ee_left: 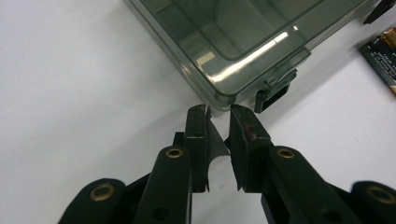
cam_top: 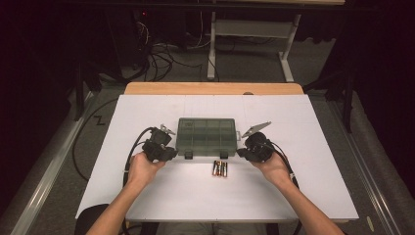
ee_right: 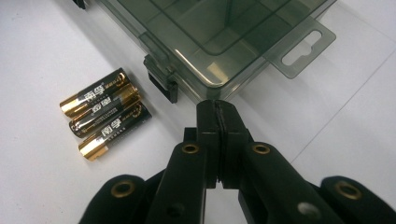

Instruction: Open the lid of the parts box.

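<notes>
A smoky transparent compartment case (cam_top: 205,136) lies closed in the middle of the white table. Three black and gold batteries (cam_top: 219,169) rest side by side just in front of it. My left gripper (cam_top: 173,153) is at the case's front left corner (ee_left: 233,42), its jaws (ee_left: 218,112) drawn almost together with only a sliver between them and nothing held. At the front right corner (ee_right: 219,37) my right gripper (cam_top: 240,152) has its jaws (ee_right: 218,106) pressed flat together and empty. The batteries (ee_right: 106,113) lie to the left of those jaws.
A white sheet (cam_top: 303,166) covers the table, with a wooden edge (cam_top: 210,88) at the back. The case has two black front latches (ee_right: 163,84) and a hang tab (ee_right: 303,49) on its right end. A table frame and cables stand on the floor beyond.
</notes>
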A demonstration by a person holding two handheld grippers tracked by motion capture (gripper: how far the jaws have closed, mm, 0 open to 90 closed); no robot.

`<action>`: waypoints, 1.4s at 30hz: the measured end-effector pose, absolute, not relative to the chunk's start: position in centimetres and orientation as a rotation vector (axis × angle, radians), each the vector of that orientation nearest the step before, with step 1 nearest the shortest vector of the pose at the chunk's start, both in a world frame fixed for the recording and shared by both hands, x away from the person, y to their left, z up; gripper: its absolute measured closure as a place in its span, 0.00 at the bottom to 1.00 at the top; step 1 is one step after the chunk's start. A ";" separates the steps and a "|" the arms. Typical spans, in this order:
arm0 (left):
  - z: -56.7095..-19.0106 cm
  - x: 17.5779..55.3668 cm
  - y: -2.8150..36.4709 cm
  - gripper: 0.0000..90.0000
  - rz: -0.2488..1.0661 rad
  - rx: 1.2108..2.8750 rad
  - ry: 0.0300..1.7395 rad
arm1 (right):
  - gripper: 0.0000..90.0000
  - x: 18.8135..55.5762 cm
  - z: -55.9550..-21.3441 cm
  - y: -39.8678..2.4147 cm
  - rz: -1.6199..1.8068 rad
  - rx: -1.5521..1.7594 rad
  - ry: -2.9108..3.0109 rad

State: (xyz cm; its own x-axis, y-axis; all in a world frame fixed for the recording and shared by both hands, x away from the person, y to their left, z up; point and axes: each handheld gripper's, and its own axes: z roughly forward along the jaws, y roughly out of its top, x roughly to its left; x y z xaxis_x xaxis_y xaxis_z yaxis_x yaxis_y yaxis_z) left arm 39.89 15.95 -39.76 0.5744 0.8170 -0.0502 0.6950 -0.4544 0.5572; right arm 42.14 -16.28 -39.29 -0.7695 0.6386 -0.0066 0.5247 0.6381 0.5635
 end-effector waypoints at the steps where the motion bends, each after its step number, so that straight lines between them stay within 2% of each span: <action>1: -39.8 39.9 15.9 0.86 0.305 2.278 1.205 | 1.00 42.2 -39.3 -16.2 0.815 0.951 2.653; 22: -38.7 39.8 15.8 0.79 0.340 2.223 1.184 | 1.00 42.2 -38.2 -16.3 0.872 0.955 2.622; 30: -38.4 40.3 15.1 0.71 0.383 2.218 1.169 | 0.98 42.4 -37.7 -16.4 0.911 0.968 2.598; 34: -38.3 40.4 14.8 0.61 0.443 2.234 1.147 | 0.96 42.4 -37.4 -16.4 0.933 0.973 2.569; 42: -37.6 41.2 14.4 0.59 0.457 2.228 1.145 | 0.94 42.8 -36.9 -16.5 0.974 0.991 2.542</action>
State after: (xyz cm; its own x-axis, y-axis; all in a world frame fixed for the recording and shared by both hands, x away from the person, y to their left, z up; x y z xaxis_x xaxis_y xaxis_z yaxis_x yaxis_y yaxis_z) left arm 41.18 14.44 -37.60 0.5716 0.8198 0.0349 0.6187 -0.4586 0.6378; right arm 42.78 -16.55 -36.87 -0.7395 0.6730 0.0142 0.5100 0.5464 0.6643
